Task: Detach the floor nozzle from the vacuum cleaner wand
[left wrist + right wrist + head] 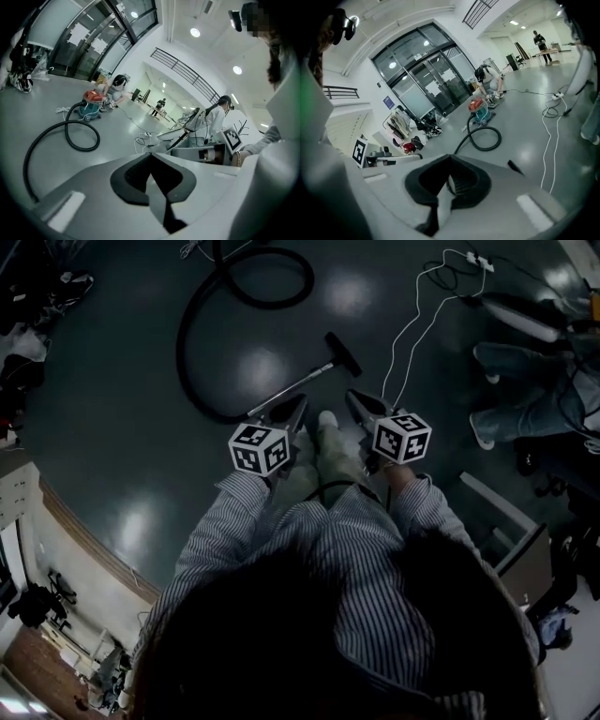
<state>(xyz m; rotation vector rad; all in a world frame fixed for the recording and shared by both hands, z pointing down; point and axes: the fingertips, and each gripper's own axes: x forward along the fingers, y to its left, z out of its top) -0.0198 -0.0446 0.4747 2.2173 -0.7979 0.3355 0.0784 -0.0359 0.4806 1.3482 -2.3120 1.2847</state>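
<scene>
left gripper (298, 409) and right gripper (356, 401) side by side, fingers closed and empty, black floor nozzle (343, 353) on the wand (291, 392), lying on the floor (112, 427) just ahead, hose (200, 329) looping beyond

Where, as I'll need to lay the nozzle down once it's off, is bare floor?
Widest: the dark floor left of the black vacuum hose, up to the clutter at the left edge. A smaller patch lies between the hose's coil and the white cables, above the black floor nozzle. The right is crowded: cables, a person's jeans-clad legs.
</scene>
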